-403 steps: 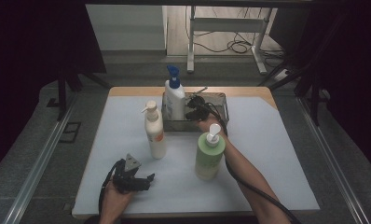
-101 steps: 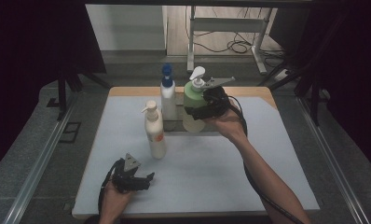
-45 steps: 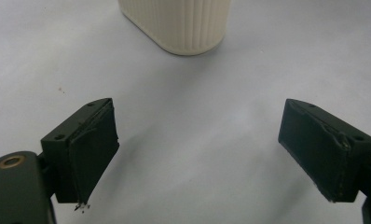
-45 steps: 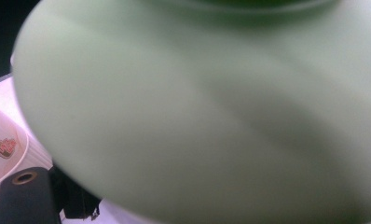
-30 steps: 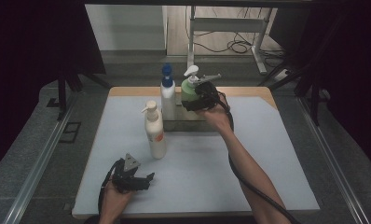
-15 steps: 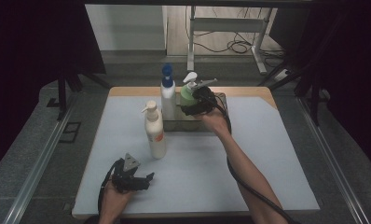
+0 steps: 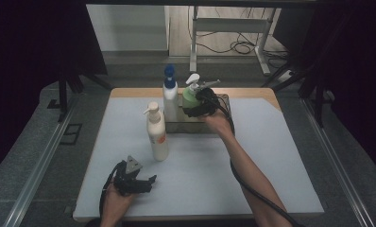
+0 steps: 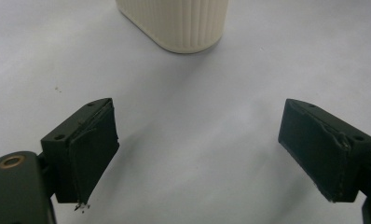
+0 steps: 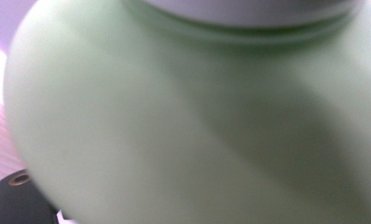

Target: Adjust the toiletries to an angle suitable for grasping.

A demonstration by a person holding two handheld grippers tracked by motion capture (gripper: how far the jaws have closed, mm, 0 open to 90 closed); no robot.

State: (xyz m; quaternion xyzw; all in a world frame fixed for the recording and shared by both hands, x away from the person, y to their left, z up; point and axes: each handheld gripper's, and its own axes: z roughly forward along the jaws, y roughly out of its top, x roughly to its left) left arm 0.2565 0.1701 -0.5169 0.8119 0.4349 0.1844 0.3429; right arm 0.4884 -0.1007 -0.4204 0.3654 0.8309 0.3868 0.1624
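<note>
The white-topped table (image 7: 252, 165) stands in a dim room with cables on the floor behind. In its dark tray (image 7: 176, 126), the green pump bottle (image 7: 192, 97) has come down beside the blue-capped white bottle (image 7: 169, 97), nearly placed, the right gripper (image 7: 202, 101) clamped on it. The cream pump bottle (image 7: 157, 135) waits outside. The left gripper (image 7: 150, 180) rests, jaws apart.

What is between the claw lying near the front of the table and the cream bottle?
Nothing. In the left gripper view, bare white table runs from the open left claw up to the cream bottle. The high view shows the same bare gap.
</note>
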